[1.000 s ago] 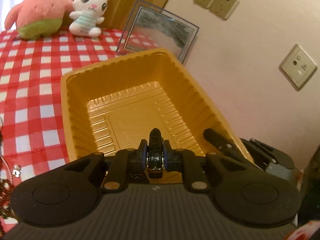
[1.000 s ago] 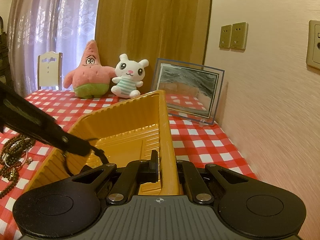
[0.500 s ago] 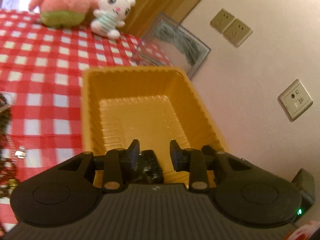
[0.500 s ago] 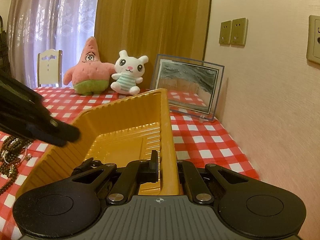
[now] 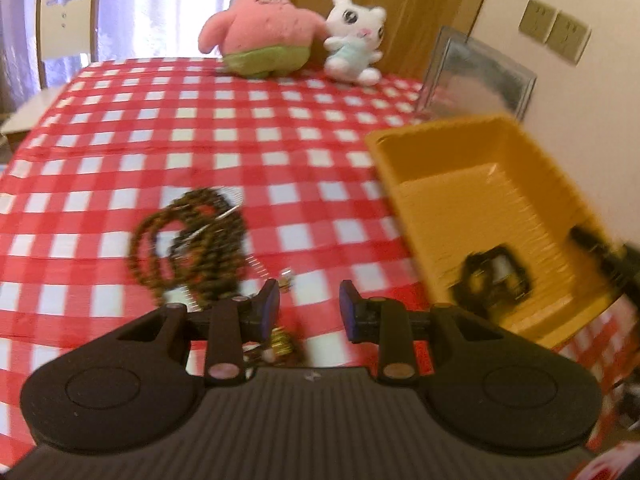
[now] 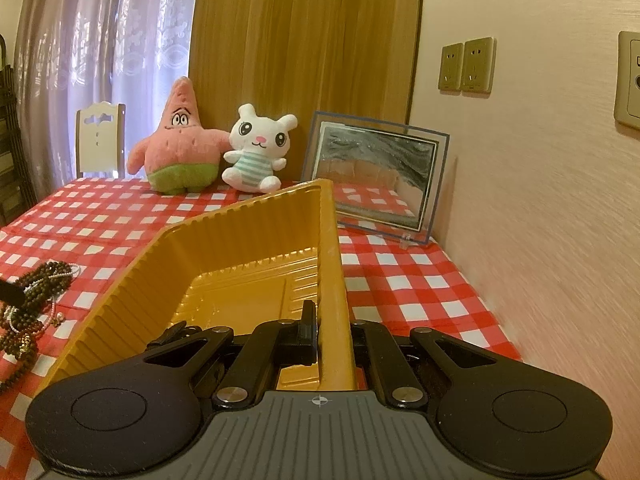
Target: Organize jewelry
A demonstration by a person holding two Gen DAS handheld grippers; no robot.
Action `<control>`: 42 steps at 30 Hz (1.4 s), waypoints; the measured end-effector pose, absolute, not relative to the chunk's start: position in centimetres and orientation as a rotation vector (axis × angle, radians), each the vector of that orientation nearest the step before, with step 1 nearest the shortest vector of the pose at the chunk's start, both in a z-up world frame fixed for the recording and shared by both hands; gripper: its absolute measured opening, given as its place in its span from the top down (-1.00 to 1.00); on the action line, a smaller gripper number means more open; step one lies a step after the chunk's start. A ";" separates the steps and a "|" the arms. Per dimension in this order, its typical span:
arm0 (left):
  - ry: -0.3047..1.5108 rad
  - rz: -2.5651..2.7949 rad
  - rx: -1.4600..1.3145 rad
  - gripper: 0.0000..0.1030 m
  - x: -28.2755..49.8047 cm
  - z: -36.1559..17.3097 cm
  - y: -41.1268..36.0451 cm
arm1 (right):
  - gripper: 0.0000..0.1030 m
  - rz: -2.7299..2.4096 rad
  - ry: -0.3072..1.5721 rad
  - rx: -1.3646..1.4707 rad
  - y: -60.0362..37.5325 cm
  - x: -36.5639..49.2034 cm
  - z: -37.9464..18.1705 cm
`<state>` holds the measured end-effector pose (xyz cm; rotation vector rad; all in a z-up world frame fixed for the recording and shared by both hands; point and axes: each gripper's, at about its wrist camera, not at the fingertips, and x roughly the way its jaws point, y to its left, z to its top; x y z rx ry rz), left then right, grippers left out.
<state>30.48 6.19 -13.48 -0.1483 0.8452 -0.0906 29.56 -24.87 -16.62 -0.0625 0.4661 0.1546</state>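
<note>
- My left gripper (image 5: pixel 308 304) is released and empty above the checked tablecloth (image 5: pixel 200 140); only this view shows the black bracelet (image 5: pixel 494 276) lying in the yellow tray (image 5: pixel 516 160), near end.
- My right gripper (image 6: pixel 328 332) is clenched on the tray's right wall — beaded necklaces (image 6: pixel 36 292) lie left of the tray.

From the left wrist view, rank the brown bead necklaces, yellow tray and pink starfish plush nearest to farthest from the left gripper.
1. Brown bead necklaces, just ahead-left of the left gripper.
2. Yellow tray, to the right.
3. Pink starfish plush, far table edge.
</note>
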 end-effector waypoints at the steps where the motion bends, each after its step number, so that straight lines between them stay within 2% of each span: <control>1: 0.847 -0.086 -0.130 0.46 30.4 -13.8 6.3 | 0.92 0.154 0.467 -0.063 -24.9 29.6 -16.6; 11: 0.861 -0.125 0.037 0.53 31.3 -15.8 5.2 | 0.92 0.153 0.468 -0.065 -24.8 29.6 -16.6; 30: 0.870 -0.178 0.133 0.67 34.9 -17.3 4.6 | 0.92 0.142 0.475 -0.063 -24.9 29.6 -16.5; 34: 0.885 -0.177 0.149 0.76 35.4 -17.8 4.4 | 0.92 0.143 0.474 -0.064 -24.9 29.6 -16.5; 42: 0.902 -0.167 0.145 0.78 35.9 -18.2 4.3 | 0.92 0.143 0.475 -0.063 -24.9 29.6 -16.5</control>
